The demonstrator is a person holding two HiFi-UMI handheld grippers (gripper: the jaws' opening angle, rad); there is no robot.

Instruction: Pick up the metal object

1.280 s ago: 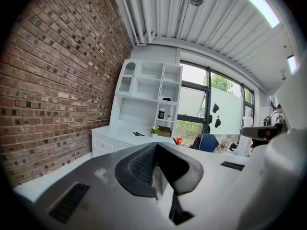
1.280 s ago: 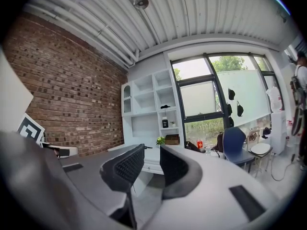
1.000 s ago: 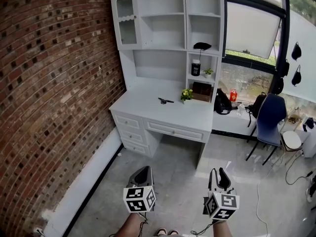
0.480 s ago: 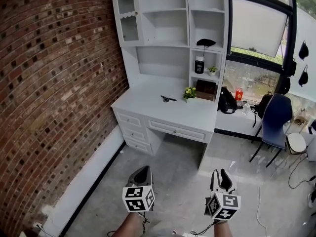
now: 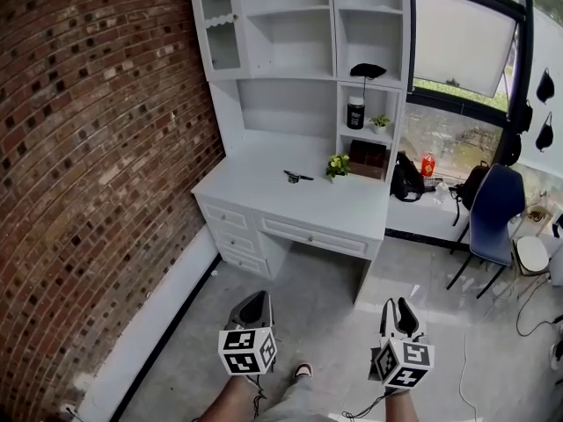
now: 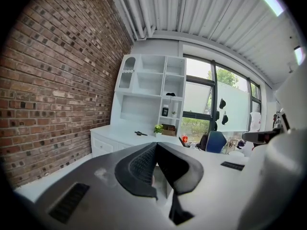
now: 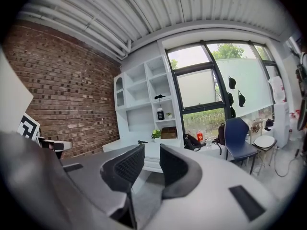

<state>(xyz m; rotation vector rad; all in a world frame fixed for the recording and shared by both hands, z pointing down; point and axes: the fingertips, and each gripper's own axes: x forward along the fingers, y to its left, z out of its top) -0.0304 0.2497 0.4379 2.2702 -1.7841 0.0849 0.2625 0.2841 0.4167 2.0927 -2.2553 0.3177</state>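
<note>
The metal object (image 5: 296, 177) is a small dark tool lying on the white desk (image 5: 255, 192), far ahead of both grippers. It shows as a tiny dark shape in the left gripper view (image 6: 140, 133) and in the right gripper view (image 7: 142, 141). My left gripper (image 5: 254, 300) hangs low over the floor, its jaws meeting at the tips with nothing in them (image 6: 156, 144). My right gripper (image 5: 398, 305) hangs level with it to the right, a narrow gap between its jaws, empty (image 7: 152, 147).
A brick wall (image 5: 88, 148) runs along the left. On the desk stand a small potted plant (image 5: 334, 166) and a brown box (image 5: 361, 161); a black jar (image 5: 355, 112) sits on a shelf. A blue chair (image 5: 490, 214) and bags (image 5: 406, 181) are at the right by the window.
The desk has drifted slightly lower and nearer in the head view, and a shoe has appeared at the bottom. Both grippers stay in the same pose.
</note>
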